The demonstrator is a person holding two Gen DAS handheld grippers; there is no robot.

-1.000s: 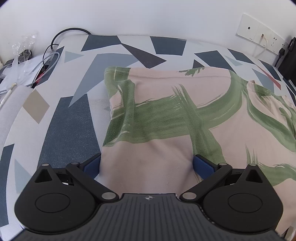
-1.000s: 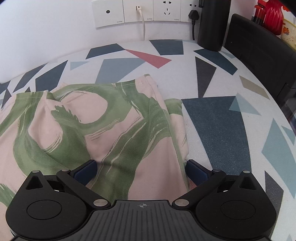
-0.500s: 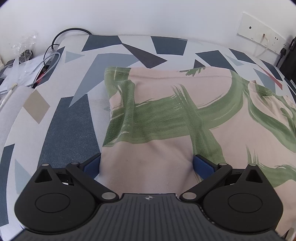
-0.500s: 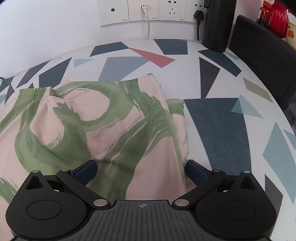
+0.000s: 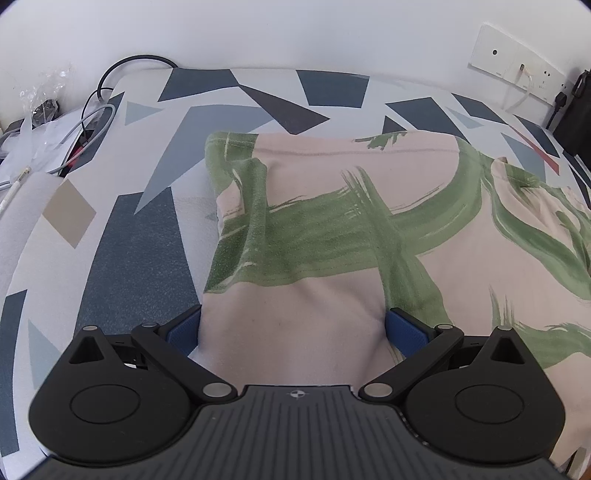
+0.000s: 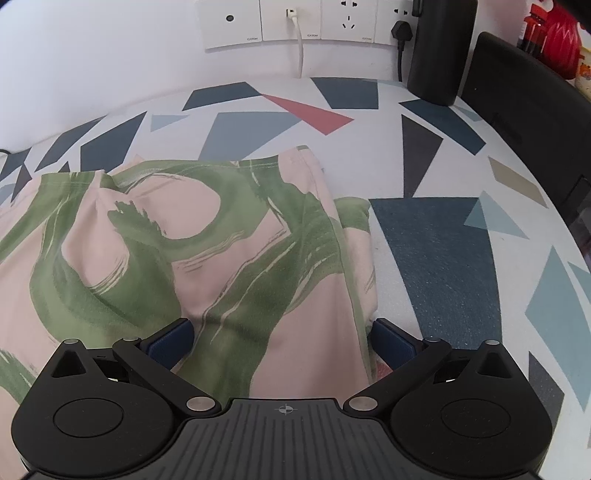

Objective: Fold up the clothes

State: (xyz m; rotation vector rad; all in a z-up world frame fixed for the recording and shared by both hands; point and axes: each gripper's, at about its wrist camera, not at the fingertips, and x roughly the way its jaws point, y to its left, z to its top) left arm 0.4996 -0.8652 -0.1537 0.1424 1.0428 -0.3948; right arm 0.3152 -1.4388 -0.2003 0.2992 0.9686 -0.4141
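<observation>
A pink garment with broad green brush strokes lies spread on a table covered in a white cloth with blue, grey, tan and red shards. In the left wrist view it fills the middle and runs off toward 3 o'clock, its stitched hem lying straight across at 12 o'clock and a raised crease running down its left side.

The left claw stands wide open at 6 o'clock, and the near edge of the garment passes between its two blue pads; the cloth touches both pads but is not pinched.

In the right wrist view the garment covers the left and middle, with its far corner at 12 o'clock and a green flap peeking out at its right edge. The right claw is likewise spread wide, its blue pads on either side of the near fabric, gripping nothing.

Against the wall at 12 o'clock in that view sit white sockets with a white cable and a black plug, beside a dark cylinder at 1 o'clock. At 10 o'clock in the left view lie loose cables and clear plastic wrap.
</observation>
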